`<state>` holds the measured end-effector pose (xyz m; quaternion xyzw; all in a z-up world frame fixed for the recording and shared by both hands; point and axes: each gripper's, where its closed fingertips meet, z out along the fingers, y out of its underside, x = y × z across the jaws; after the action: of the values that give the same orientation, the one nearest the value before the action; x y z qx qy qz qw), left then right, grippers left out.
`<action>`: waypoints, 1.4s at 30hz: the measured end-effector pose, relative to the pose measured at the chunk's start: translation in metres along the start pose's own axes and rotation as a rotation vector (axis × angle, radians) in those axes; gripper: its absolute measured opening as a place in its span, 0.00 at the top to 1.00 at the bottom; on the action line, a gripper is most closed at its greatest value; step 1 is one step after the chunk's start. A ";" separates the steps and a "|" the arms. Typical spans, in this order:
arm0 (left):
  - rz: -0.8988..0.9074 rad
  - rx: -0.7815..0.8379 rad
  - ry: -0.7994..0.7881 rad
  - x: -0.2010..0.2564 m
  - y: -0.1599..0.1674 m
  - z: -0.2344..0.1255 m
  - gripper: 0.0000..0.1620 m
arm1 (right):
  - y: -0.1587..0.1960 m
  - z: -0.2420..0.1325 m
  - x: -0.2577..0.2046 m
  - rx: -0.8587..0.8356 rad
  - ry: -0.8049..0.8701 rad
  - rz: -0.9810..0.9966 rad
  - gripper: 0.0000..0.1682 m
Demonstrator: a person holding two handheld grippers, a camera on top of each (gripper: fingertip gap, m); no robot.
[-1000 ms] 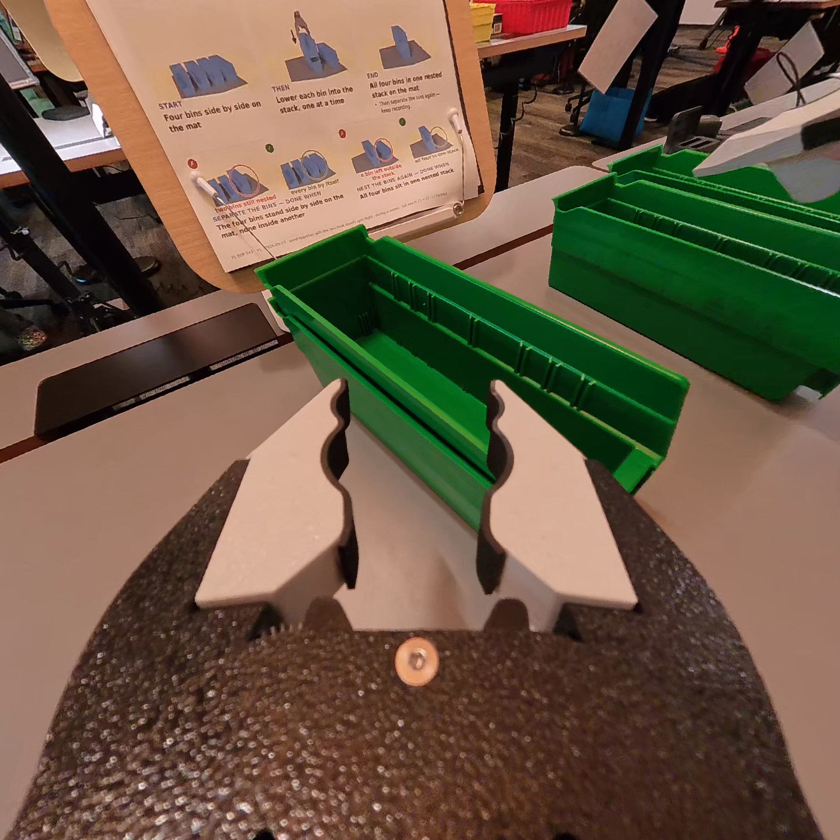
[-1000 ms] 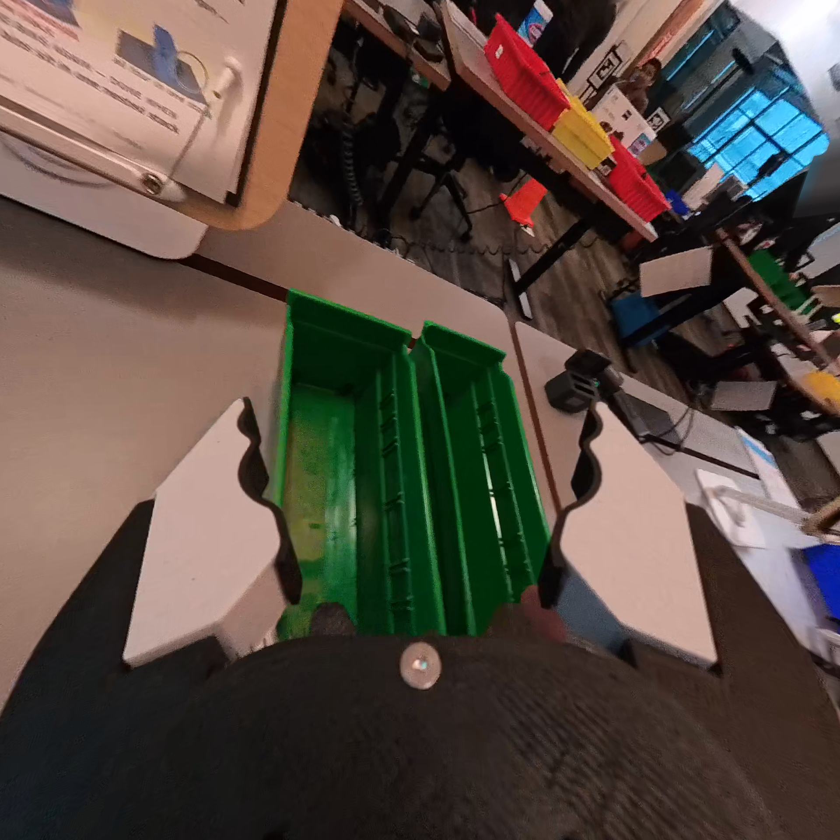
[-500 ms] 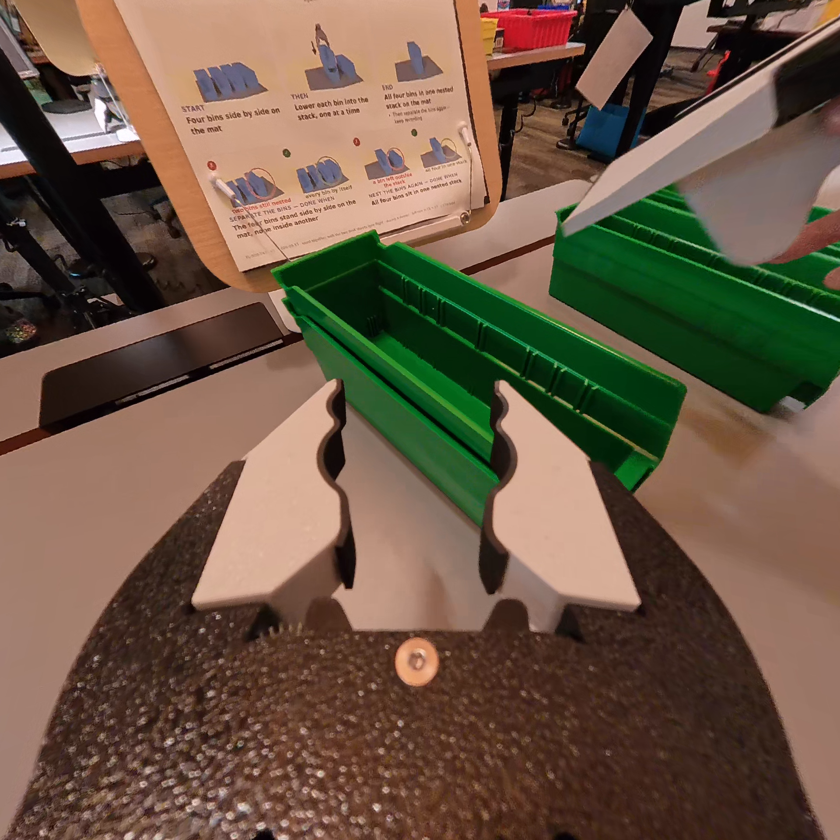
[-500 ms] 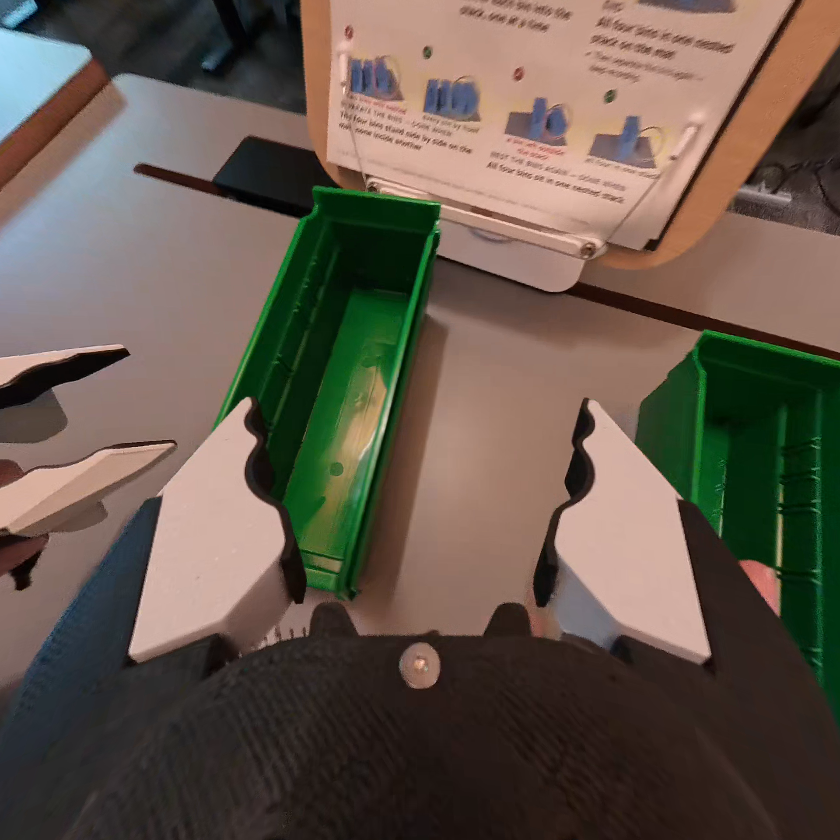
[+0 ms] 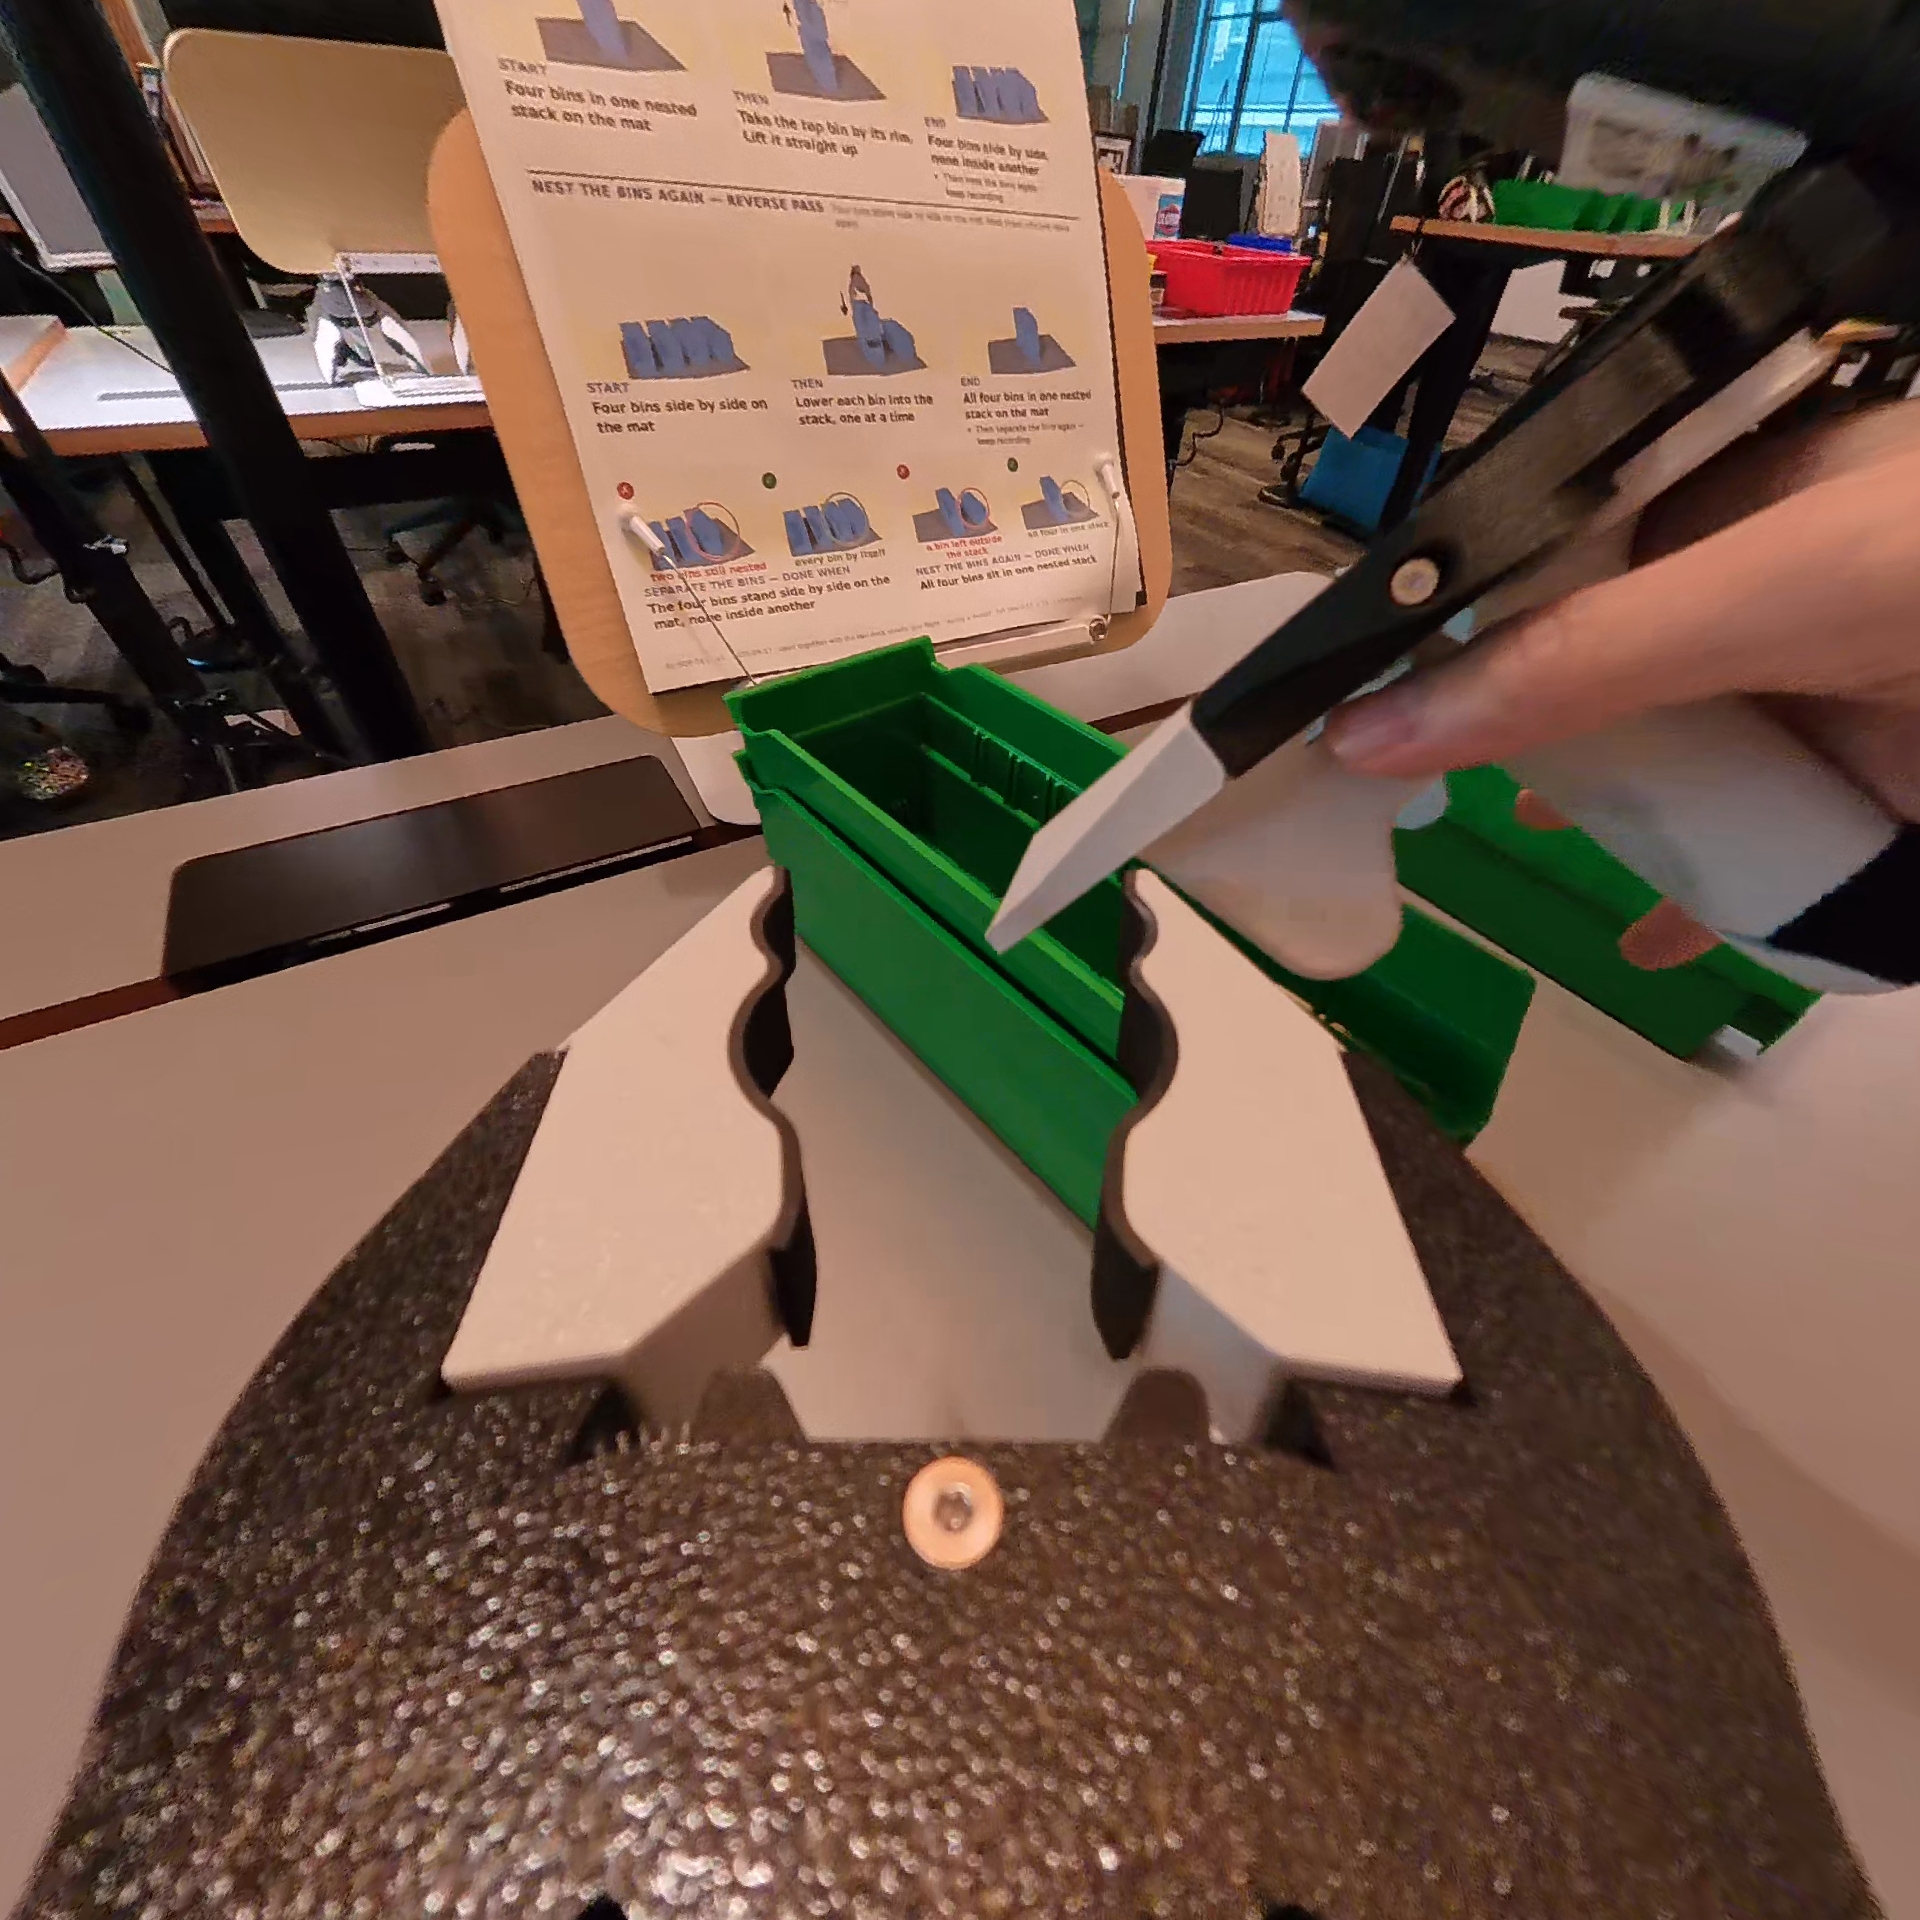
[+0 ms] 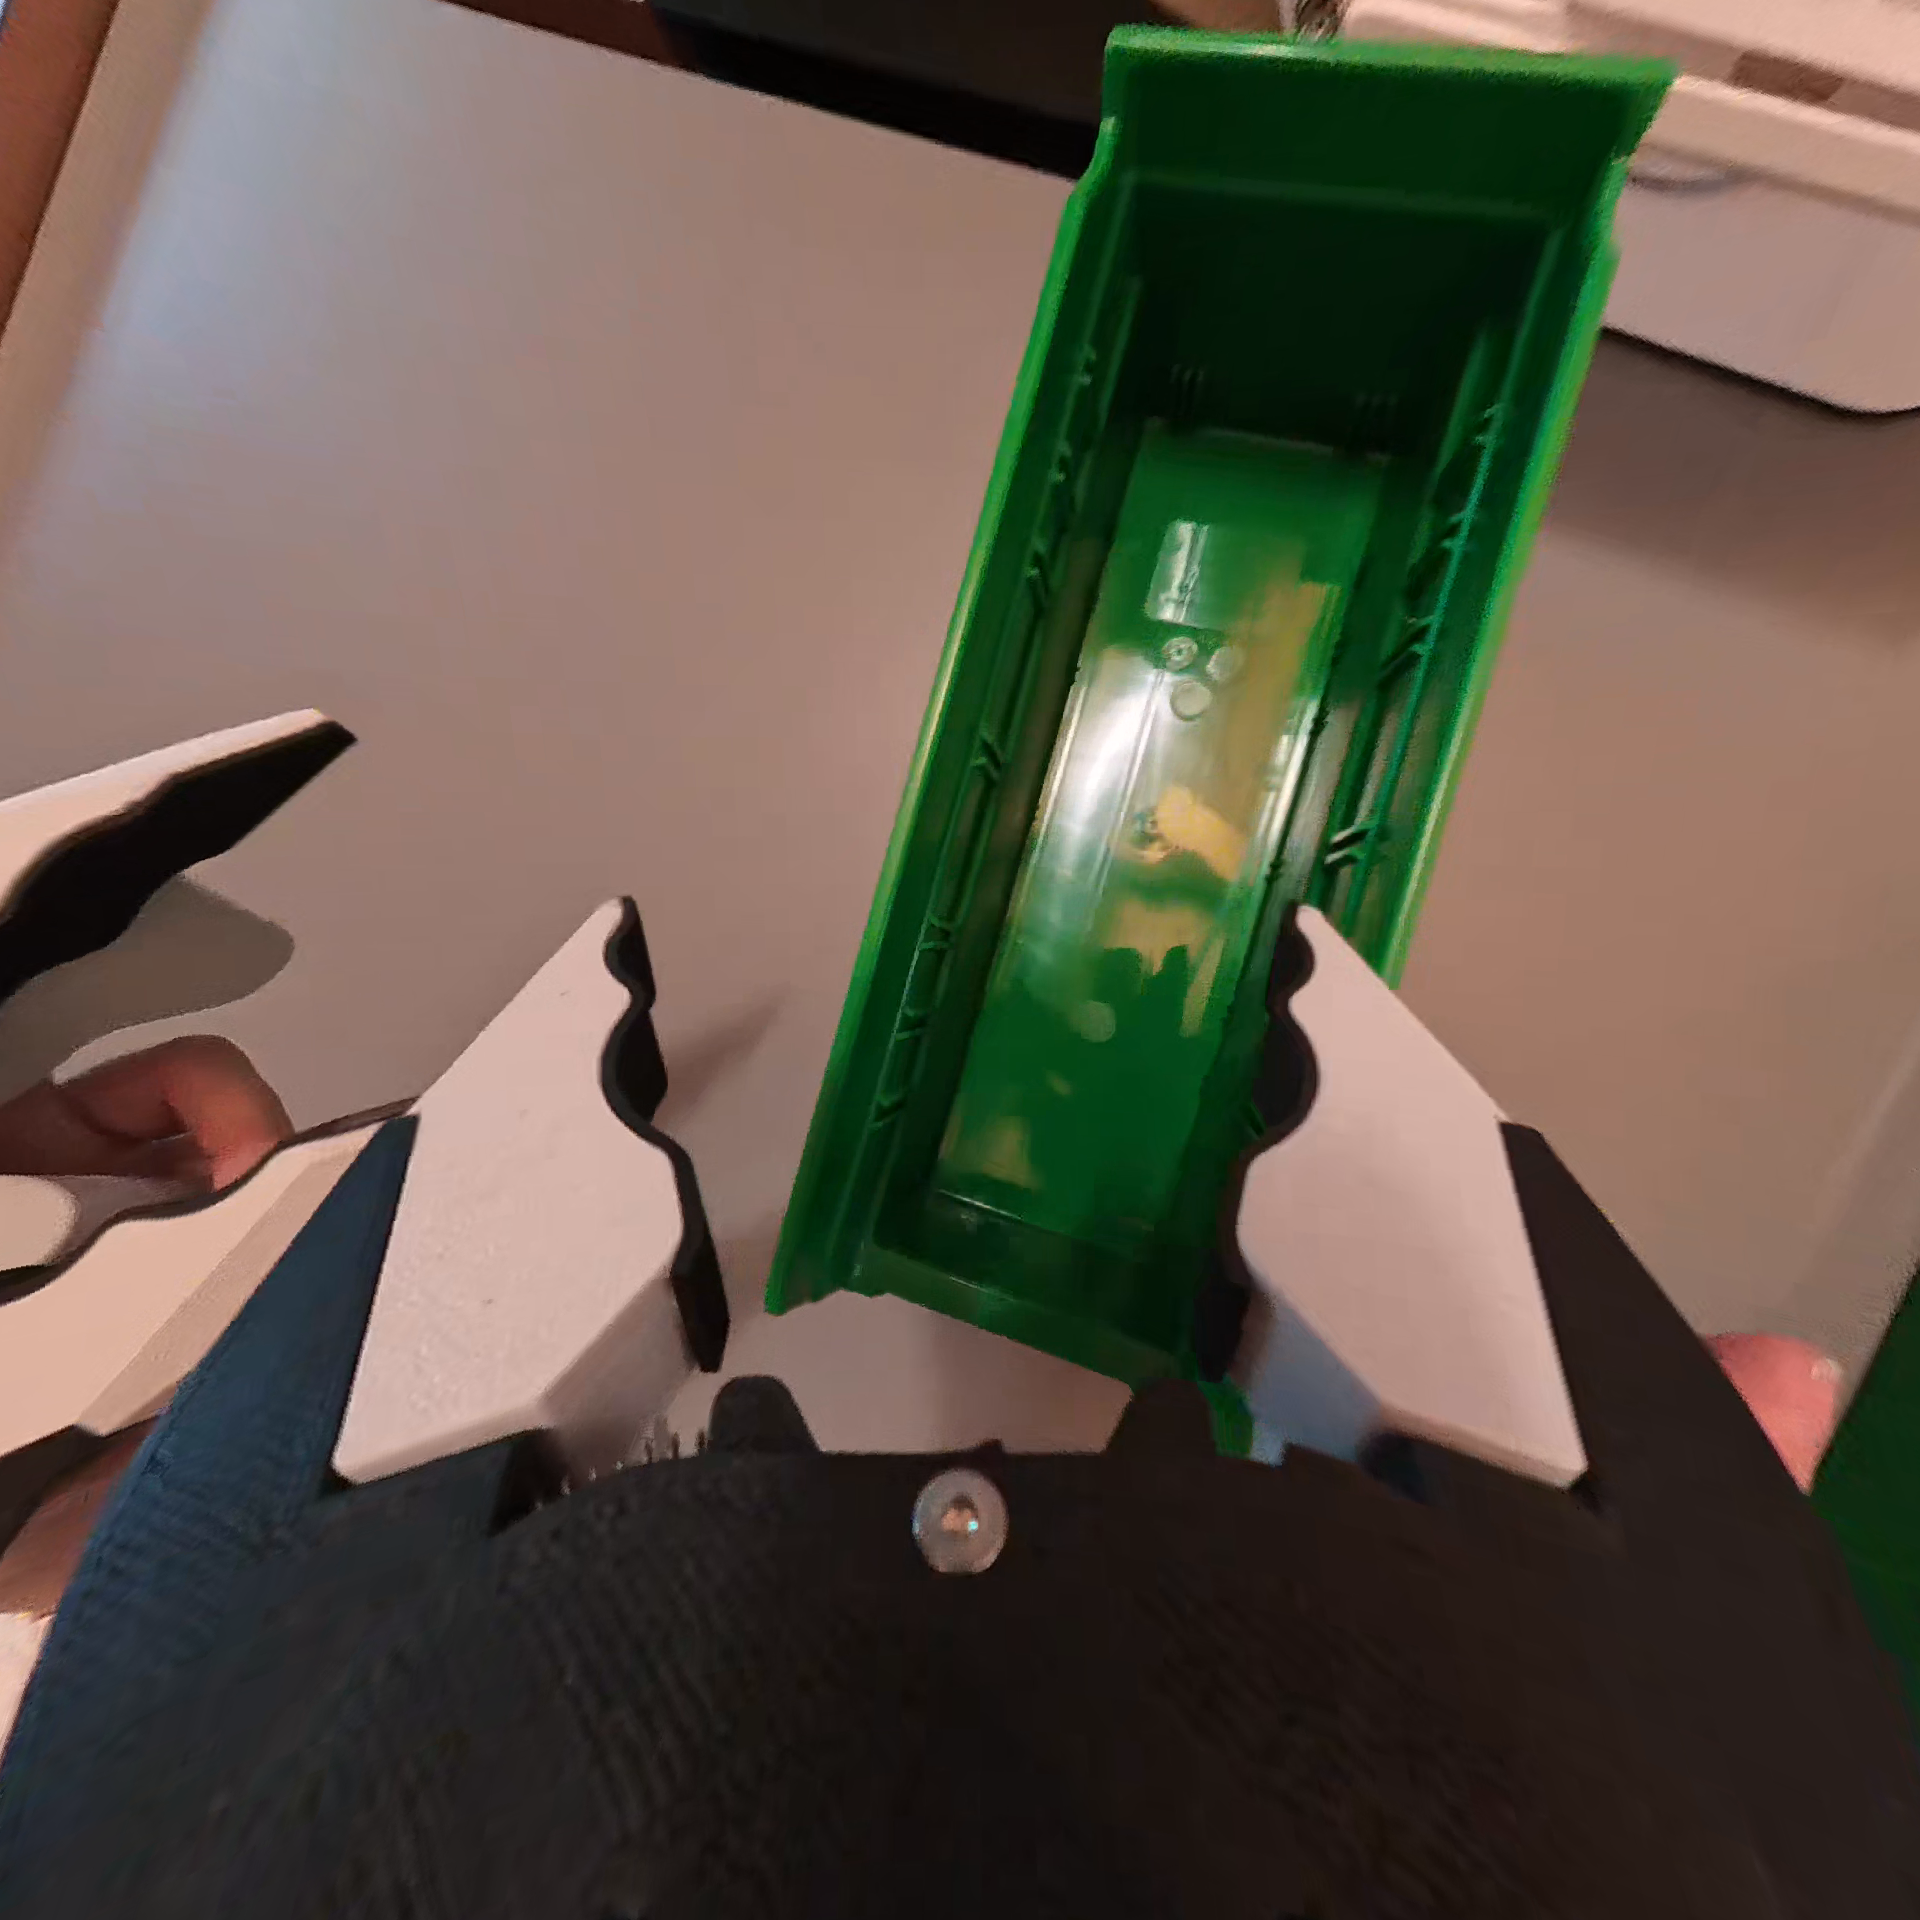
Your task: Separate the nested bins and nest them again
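Note:
Two green bins nested as one stack (image 5: 935, 966) lie lengthwise on the grey table, just beyond my left gripper (image 5: 954, 904), which is open and empty, low over the table at the stack's near end. My right gripper (image 5: 1164, 831) comes in from the right, held by a hand, above the stack's near half. In the right wrist view it (image 6: 961, 914) is open and looks down into the stack (image 6: 1226, 582); its fingers sit either side of the near end. The left gripper (image 6: 239, 966) shows at the left there. More green bins (image 5: 1579, 914) stand farther right.
An instruction board (image 5: 831, 364) stands right behind the stack on a white base (image 6: 1766, 260). A black pad (image 5: 416, 862) lies at the back left of the table. Another green bin's edge (image 6: 1870, 1455) shows at the right. Other desks and red bins stand beyond.
My right gripper has swung left from the right-hand bins to over the nested stack's near end and narrowed somewhat. My left gripper has stayed open and has tilted up slightly.

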<state>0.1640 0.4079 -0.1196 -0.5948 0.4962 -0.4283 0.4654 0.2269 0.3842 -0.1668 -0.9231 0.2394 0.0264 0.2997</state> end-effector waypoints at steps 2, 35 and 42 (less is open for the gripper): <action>-0.001 -0.001 -0.003 -0.001 0.000 0.000 0.63 | 0.003 0.008 -0.002 -0.024 -0.012 -0.004 0.36; -0.016 -0.007 -0.088 -0.028 0.002 -0.007 0.63 | -0.015 0.014 0.051 -0.253 0.173 0.026 0.37; -0.018 -0.013 -0.081 -0.027 0.004 -0.006 0.63 | -0.003 0.030 0.049 -0.299 0.083 0.117 0.40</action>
<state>0.1536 0.4336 -0.1234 -0.6190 0.4743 -0.4049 0.4774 0.2743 0.3821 -0.1993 -0.9423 0.2982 0.0411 0.1466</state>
